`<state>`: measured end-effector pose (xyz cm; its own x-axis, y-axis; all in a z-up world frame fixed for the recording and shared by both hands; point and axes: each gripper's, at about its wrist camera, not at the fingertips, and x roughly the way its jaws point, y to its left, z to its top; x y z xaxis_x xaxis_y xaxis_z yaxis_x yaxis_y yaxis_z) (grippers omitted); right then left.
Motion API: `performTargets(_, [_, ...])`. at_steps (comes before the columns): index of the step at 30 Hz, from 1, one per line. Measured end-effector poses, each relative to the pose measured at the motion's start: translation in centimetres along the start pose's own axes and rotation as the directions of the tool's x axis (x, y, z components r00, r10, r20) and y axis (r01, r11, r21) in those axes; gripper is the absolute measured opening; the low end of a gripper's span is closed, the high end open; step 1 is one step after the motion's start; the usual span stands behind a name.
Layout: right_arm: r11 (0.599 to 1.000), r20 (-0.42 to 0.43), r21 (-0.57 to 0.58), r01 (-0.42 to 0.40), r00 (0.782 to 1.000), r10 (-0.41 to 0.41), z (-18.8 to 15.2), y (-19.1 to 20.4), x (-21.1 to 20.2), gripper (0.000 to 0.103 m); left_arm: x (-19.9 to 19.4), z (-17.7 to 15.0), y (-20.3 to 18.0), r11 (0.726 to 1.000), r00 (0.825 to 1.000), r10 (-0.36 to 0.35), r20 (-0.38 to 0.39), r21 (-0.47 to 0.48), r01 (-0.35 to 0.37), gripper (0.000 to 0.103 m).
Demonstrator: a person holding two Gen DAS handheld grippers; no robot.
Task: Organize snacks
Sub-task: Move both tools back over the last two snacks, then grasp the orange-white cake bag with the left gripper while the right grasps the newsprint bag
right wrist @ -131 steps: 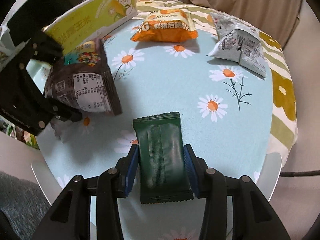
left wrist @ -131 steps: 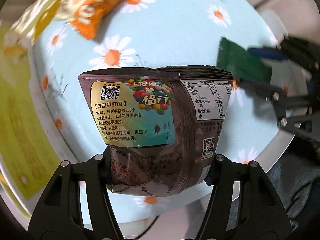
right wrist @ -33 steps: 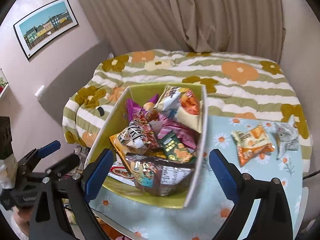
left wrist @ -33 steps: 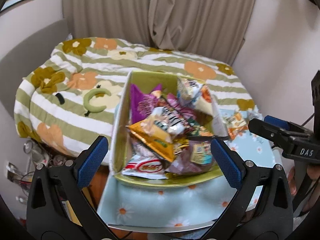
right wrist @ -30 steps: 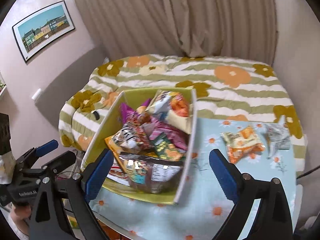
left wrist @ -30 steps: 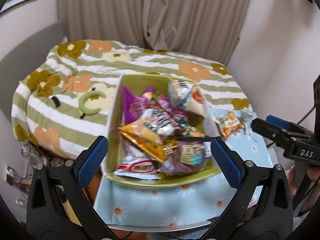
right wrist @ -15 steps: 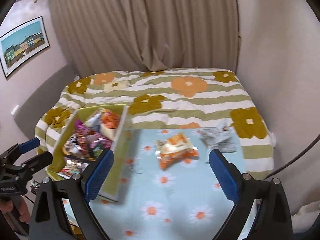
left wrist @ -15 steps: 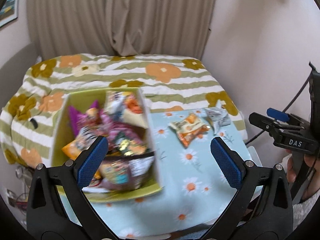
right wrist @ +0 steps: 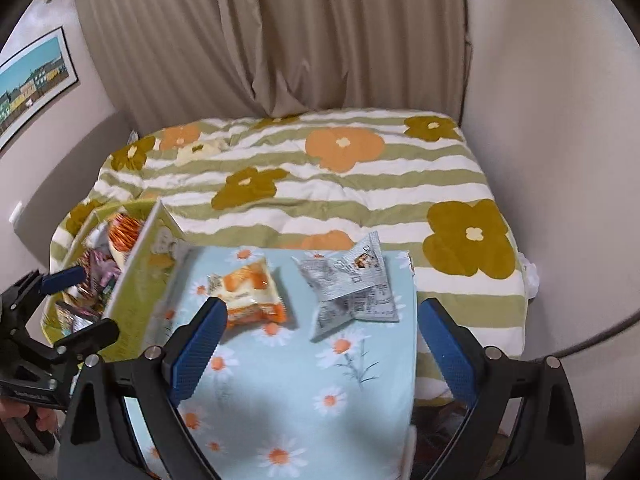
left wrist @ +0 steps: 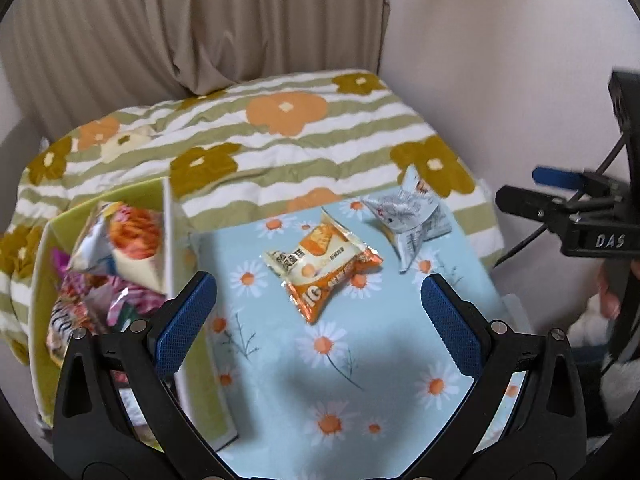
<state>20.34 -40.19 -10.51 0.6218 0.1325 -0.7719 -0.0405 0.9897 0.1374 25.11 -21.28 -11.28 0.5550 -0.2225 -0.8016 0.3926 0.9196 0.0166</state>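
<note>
Two snack packets [left wrist: 320, 262] lie on daisy-print table [left wrist: 360, 380] beside bed [right wrist: 320, 176].

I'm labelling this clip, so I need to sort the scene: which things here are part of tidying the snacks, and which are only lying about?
Part of the job:
- orange packet, loose on the table
- grey packet, loose beside it
- box, already full of snacks
- left gripper and right gripper, jaws open and empty

Lying about:
- quilt
- curtain
- picture
</note>
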Motion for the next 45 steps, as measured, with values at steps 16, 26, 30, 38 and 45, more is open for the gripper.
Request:
performTargets(16, [0.997,-0.137,-0.051,-0.065,0.989,0.057,0.1,-3.2,10.5,0.095,13.7,1.5,-1.2,0.966,0.969,0.078,-0.233,0.258,-0.016,0.102])
performTargets(26, [0.992,-0.214,-0.117,-0.044,0.977,0.018,0.5,-3.1,15.1,0.095,19.0,1.3,-2.2,0.915,0.933,0.066,-0.353,0.394,0.084,0.102])
performTargets(30, [0.987,-0.221,-0.151,-0.058,0.975,0.023,0.7,-2.9,16.3,0.095,20.6,1.3,-2.2,0.914,0.916,0.021,-0.400,0.378,0.145,0.102])
performTargets(38, [0.976,-0.247,-0.207,-0.063,0.969,0.010,0.4,-2.4,18.7,0.095,22.5,1.0,-1.6,0.924,0.888,-0.047,-0.457,0.317,0.212,0.069])
performTargets(45, [0.974,-0.252,-0.211,-0.081,0.967,0.026,0.1,-2.1,19.7,0.095,22.2,1.1,-0.7,0.955,0.887,-0.060,-0.457,0.232,0.184,0.065])
